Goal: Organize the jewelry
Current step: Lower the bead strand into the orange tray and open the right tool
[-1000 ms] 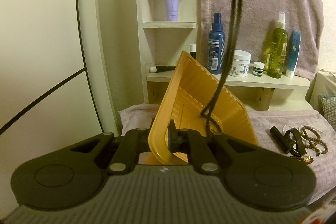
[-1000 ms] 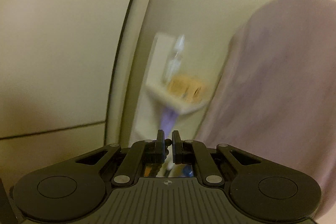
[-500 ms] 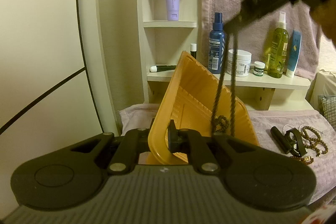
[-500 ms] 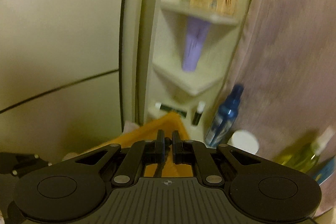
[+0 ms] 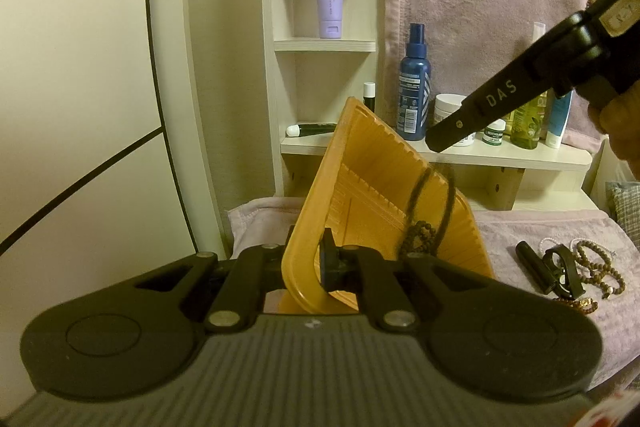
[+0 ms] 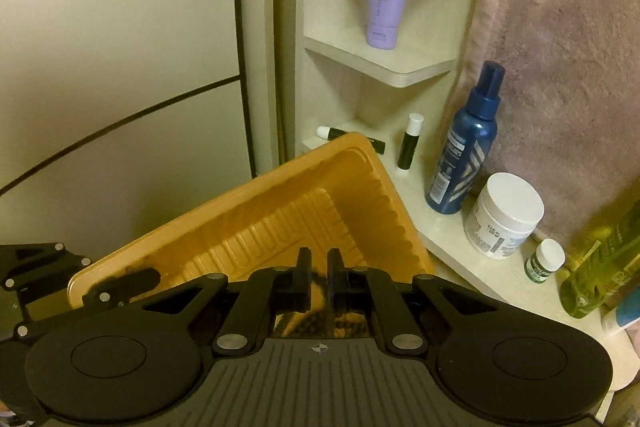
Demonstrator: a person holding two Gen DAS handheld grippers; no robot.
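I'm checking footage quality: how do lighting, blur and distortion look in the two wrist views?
Left wrist view: warm yellowish light, fisheye-bent wall line, the dark beaded necklace smeared above the orange plastic tray. Right wrist view: mostly sharp, dark rounded corners, shelves bowed, the yellow-green bottle soft at the edge.

Right gripper (image 6: 319,277) jaws nearly closed, pinching a dark beaded strand (image 6: 318,319) that hangs just below them into the orange tray (image 6: 256,223). Tray sits tilted directly ahead of the jaws; left gripper (image 6: 120,283) clamps its rim off to the left. Right of the jaws: blue spray bottle (image 6: 464,155), white jar (image 6: 504,215).
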